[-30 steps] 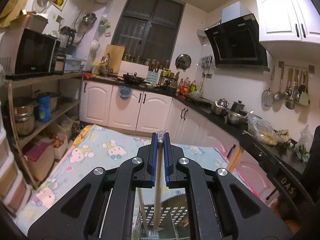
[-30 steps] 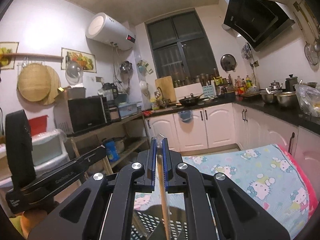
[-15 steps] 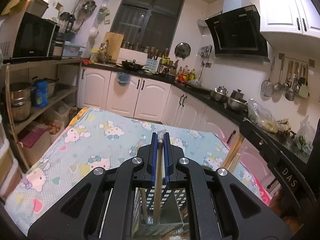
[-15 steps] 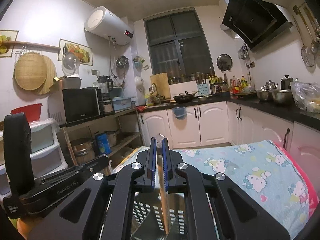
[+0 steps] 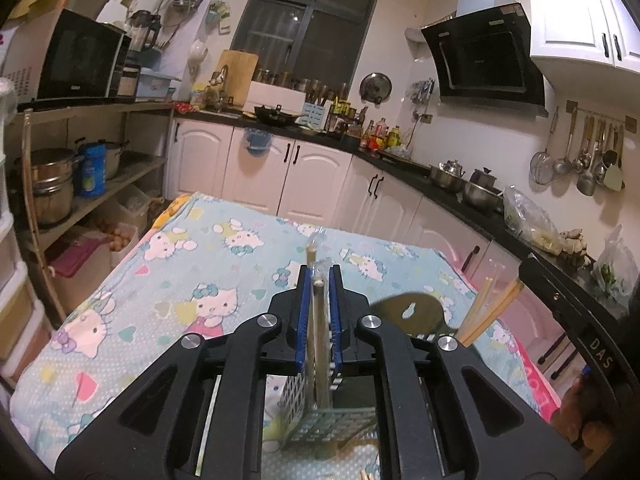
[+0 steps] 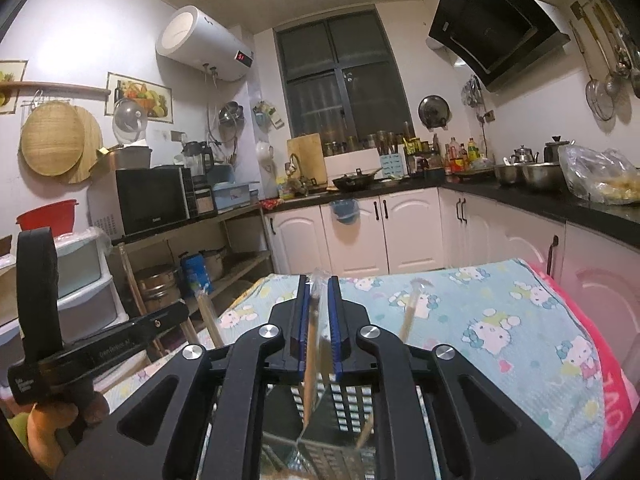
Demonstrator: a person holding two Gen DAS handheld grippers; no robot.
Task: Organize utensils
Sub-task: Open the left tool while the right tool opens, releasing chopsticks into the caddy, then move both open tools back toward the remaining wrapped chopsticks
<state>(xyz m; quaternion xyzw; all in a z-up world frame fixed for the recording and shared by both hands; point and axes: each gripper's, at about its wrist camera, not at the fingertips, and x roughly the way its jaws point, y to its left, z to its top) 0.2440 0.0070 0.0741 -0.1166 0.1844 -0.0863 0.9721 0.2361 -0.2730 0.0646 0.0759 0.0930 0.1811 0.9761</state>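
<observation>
Item: both my hand-held grippers, left [image 5: 319, 280] and right [image 6: 319, 286], now lowered, jaws opening off chopsticks [image 5: 319, 332] standing in the basket [image 5: 320, 424] below; delivery nearly complete.

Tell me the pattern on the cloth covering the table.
The cloth is light blue with white cartoon cats, hearts and small dots; the left wrist view shows it best.

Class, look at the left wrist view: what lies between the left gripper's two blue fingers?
Wrapped chopsticks stand between the left gripper fingers, reaching down into the perforated holder; the fingers are opening.
</observation>
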